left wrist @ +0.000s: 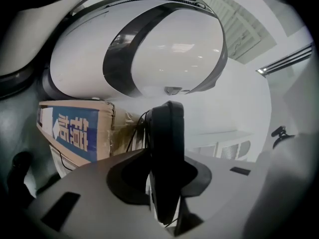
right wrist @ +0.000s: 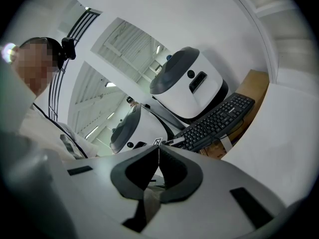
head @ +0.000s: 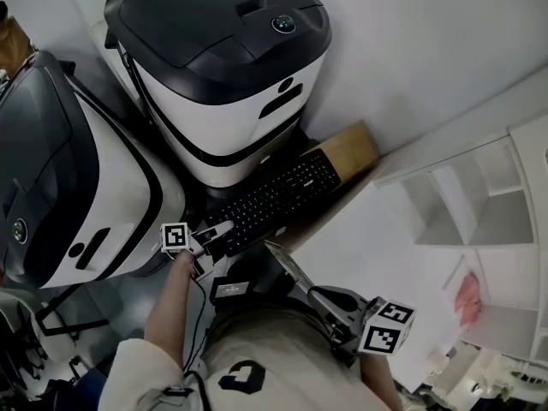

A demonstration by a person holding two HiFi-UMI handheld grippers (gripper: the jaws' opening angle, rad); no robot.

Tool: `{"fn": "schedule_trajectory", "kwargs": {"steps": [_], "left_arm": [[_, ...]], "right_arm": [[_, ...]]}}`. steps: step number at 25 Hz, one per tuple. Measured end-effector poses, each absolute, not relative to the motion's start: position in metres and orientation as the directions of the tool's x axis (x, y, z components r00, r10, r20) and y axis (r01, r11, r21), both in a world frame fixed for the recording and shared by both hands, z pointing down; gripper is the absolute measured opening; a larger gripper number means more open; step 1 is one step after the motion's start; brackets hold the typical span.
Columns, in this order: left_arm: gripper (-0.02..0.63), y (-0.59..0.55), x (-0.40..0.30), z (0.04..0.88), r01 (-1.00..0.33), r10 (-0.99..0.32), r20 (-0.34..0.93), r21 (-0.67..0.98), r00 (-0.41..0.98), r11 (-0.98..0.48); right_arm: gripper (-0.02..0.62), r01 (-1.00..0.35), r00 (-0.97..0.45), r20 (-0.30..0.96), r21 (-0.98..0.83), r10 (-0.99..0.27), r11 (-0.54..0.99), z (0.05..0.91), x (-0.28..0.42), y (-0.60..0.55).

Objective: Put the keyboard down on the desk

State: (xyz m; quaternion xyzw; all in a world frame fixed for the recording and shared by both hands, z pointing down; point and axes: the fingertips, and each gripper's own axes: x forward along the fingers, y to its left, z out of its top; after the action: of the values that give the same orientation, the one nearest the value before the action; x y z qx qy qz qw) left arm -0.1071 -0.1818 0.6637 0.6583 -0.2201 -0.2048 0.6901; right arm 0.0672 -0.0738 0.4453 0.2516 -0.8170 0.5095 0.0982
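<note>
Left gripper (head: 212, 238): clamped on keyboard (head: 278, 197) end, frame centre.
Right gripper (right wrist: 158, 149): jaws together, empty.
Around: white machines (head: 227, 67) crowd upper left; cardboard box (head: 353, 150) seemingly beneath keyboard; desk (head: 411, 221) right.

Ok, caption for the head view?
Left gripper clamps the near end of the black keyboard over a cardboard box; right gripper shut, empty.

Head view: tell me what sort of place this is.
Likely an office or lab workroom corner. Two large white-and-black machines stand side by side, a black keyboard sits over a cardboard box in front of them, and white shelving stands at the right.
</note>
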Motion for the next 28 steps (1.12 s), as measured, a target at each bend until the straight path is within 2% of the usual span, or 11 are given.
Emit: {"fn": "schedule_trajectory", "kwargs": {"steps": [28], "left_arm": [[0.106,-0.172,-0.146,0.623,0.025,-0.588,-0.029,1.0,0.809,-0.014]], "right_arm": [[0.023,-0.5,-0.86,0.398,-0.78,-0.318,0.377,0.439,0.029,-0.057]]}}
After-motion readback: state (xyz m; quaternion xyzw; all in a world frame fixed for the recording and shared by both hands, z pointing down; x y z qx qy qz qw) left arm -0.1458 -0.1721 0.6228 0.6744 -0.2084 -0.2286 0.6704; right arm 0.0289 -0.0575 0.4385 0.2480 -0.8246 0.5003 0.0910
